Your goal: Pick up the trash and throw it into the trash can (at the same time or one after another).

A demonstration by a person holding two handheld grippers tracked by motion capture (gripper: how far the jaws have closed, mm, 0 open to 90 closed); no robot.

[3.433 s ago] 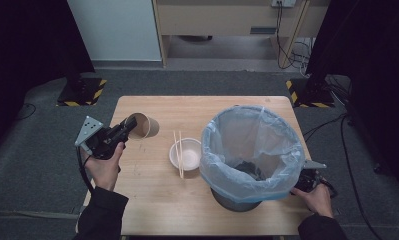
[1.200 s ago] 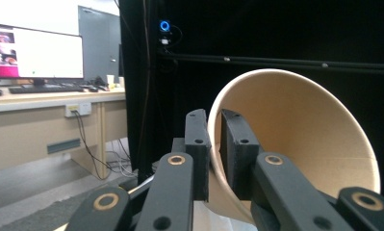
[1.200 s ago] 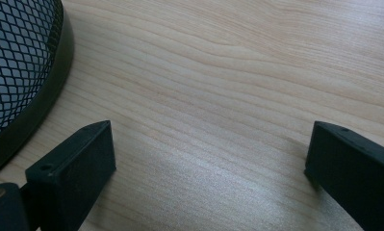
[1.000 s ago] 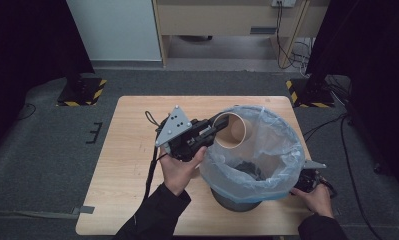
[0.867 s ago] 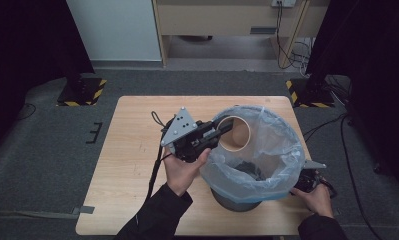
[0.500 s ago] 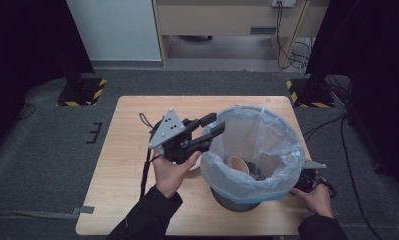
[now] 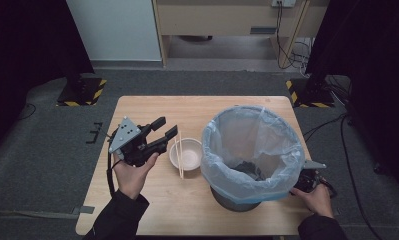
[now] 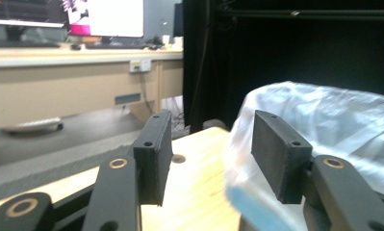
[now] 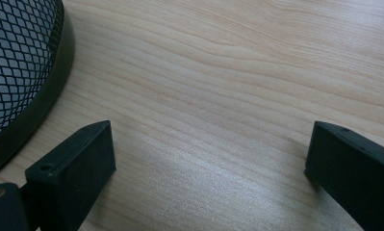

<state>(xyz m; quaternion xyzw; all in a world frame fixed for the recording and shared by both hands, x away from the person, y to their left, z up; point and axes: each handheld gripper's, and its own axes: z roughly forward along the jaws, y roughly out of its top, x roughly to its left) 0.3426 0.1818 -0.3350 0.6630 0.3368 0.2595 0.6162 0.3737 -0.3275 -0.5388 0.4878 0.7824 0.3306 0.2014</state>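
Observation:
My left gripper (image 7: 166, 127) hovers over the left half of the wooden table (image 7: 152, 107), just left of a white bowl (image 7: 186, 152). Its jaws have just been opening and stand open with nothing between them (image 8: 209, 159). A pair of chopsticks (image 7: 179, 159) lies against the bowl's left side. A black mesh bin (image 9: 16, 62) lined with a pale blue bag (image 7: 252, 145) stands at the right. My right gripper (image 9: 209, 168) rests low on the table beside the bin's base, open and empty. Dark items lie at the bag's bottom.
The bag's rim (image 8: 324, 125) fills the right of the left gripper view. Bare wood lies in front of the bowl and along the table's far edge. Beyond the table are grey floor, a cabinet and cables.
The left gripper held a brown paper cup over the bin, let it drop inside, then drew back left and down with open, empty jaws. The right hand stayed put.

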